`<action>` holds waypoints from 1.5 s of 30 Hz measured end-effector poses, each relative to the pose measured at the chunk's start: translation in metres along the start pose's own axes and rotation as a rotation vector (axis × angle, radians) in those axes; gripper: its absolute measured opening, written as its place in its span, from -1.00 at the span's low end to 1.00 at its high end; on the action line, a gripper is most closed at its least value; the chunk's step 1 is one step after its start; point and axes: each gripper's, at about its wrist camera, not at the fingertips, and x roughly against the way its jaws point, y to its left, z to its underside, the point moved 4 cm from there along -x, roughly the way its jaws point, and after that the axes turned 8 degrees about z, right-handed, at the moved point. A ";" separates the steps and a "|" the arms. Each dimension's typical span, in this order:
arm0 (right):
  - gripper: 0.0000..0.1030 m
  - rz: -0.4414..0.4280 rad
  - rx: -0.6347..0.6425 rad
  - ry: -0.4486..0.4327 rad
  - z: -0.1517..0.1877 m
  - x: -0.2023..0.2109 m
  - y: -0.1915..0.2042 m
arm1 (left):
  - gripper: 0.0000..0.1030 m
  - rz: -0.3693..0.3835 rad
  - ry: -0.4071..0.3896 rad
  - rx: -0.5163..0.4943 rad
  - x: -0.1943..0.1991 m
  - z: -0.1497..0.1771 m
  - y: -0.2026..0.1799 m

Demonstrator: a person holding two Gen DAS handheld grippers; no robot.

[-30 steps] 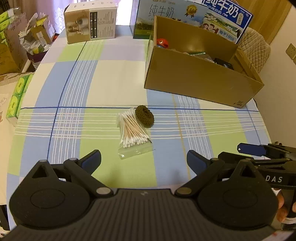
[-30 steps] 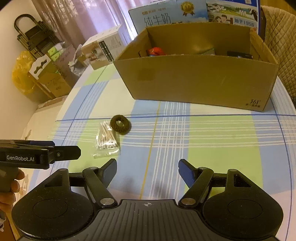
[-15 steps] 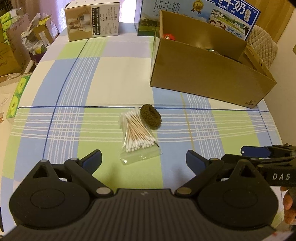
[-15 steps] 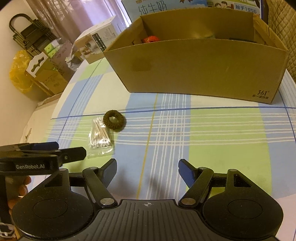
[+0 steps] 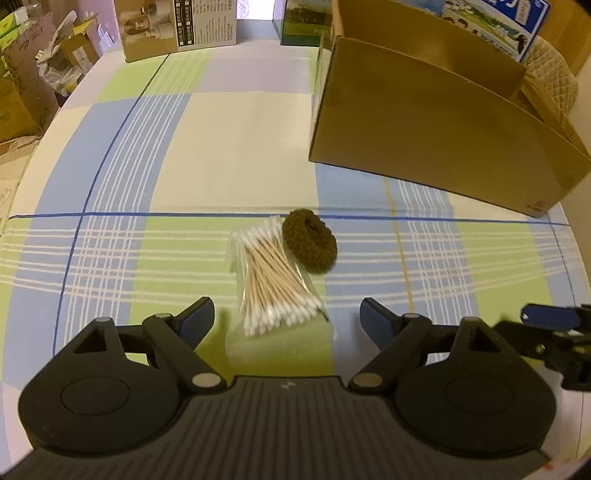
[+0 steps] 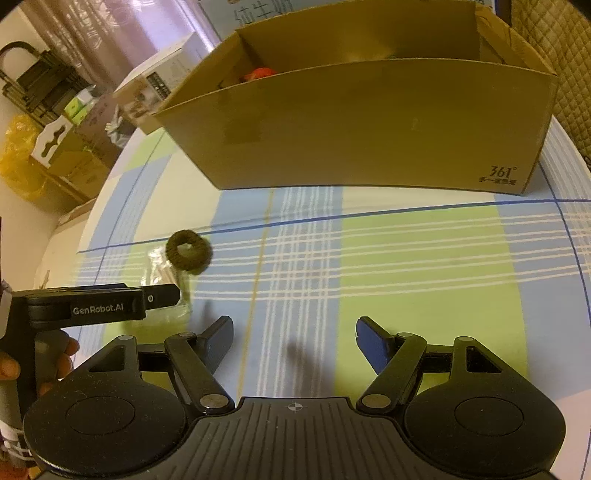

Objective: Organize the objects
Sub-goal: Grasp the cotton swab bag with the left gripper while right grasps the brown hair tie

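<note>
Left wrist view first, read from left to right: cartons are stacked beyond the counter's (image 5: pixel 236 155) far left edge, a printed appliance box (image 5: pixel 177 24) stands at the back, and the bag of cotton swabs (image 5: pixel 275 280) lies on the checked cloth between the two fingers of the left gripper (image 5: pixel 287 319), which are closing but are not yet pressed on it. A brown knitted hair tie (image 5: pixel 309 240) is seen touching the bag's far right corner. Further right stands the open cardboard box (image 5: pixel 424 122), and at the right edge a fingertip of the right gripper (image 6: pixel 294 338) is glimpsed.

As judged from these pictures, the task is partly done: some things are already stowed in the box, while the swabs and the hair tie are left on the counter, the swabs apparently being next.

Right wrist view adds what is hidden from the left: a red object (image 6: pixel 258 74) inside the box, the hand (image 6: pixel 22 365) holding the left gripper, and the right fingers spread apart over bare cloth, nothing being held. The swabs are mostly hidden there.
</note>
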 end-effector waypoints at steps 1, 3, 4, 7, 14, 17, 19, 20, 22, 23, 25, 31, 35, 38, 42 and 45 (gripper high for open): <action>0.37 0.001 -0.004 0.000 -0.001 -0.001 -0.001 | 0.62 -0.006 0.004 -0.002 -0.004 -0.002 0.000; 0.37 0.002 -0.011 0.002 -0.002 -0.004 -0.003 | 0.60 -0.015 0.009 -0.004 -0.010 -0.005 0.001; 0.37 0.002 -0.013 0.004 -0.003 -0.006 -0.003 | 0.57 -0.019 0.012 -0.005 -0.013 -0.006 0.002; 0.37 -0.002 -0.005 0.013 -0.004 -0.011 -0.001 | 0.41 -0.033 0.025 -0.008 -0.021 -0.007 0.005; 0.37 -0.040 0.077 0.012 -0.011 -0.025 0.020 | -0.09 -0.027 0.018 0.001 -0.018 -0.005 0.023; 0.37 -0.073 0.137 0.004 -0.014 -0.032 0.038 | -0.26 -0.016 0.012 0.037 -0.012 -0.006 0.039; 0.37 -0.094 0.187 -0.002 -0.016 -0.038 0.052 | -0.27 -0.029 0.006 0.059 -0.008 -0.005 0.051; 0.37 -0.106 0.213 -0.011 -0.017 -0.041 0.059 | -0.27 -0.034 0.003 0.069 -0.007 -0.004 0.056; 0.37 -0.121 0.265 -0.025 -0.019 -0.049 0.074 | -0.27 -0.043 -0.002 0.088 -0.003 -0.002 0.066; 0.37 -0.125 0.293 -0.029 -0.020 -0.053 0.081 | -0.27 -0.048 -0.005 0.095 0.000 -0.001 0.071; 0.36 -0.125 0.351 -0.047 -0.021 -0.063 0.096 | -0.26 -0.054 -0.008 0.107 0.003 0.001 0.078; 0.23 -0.119 0.482 -0.074 -0.022 -0.092 0.133 | -0.23 -0.072 -0.015 0.129 0.006 0.004 0.089; 0.06 -0.095 0.529 -0.089 -0.020 -0.108 0.143 | -0.22 -0.078 -0.018 0.123 0.005 0.004 0.089; -0.30 -0.046 0.580 -0.125 -0.019 -0.111 0.148 | -0.22 -0.082 -0.021 0.117 0.002 0.002 0.089; -0.66 -0.044 0.612 -0.113 -0.016 -0.108 0.145 | -0.22 -0.086 -0.018 0.112 0.000 0.000 0.086; -0.67 -0.046 0.607 -0.105 -0.008 -0.102 0.134 | -0.26 -0.080 -0.012 0.102 0.001 0.001 0.082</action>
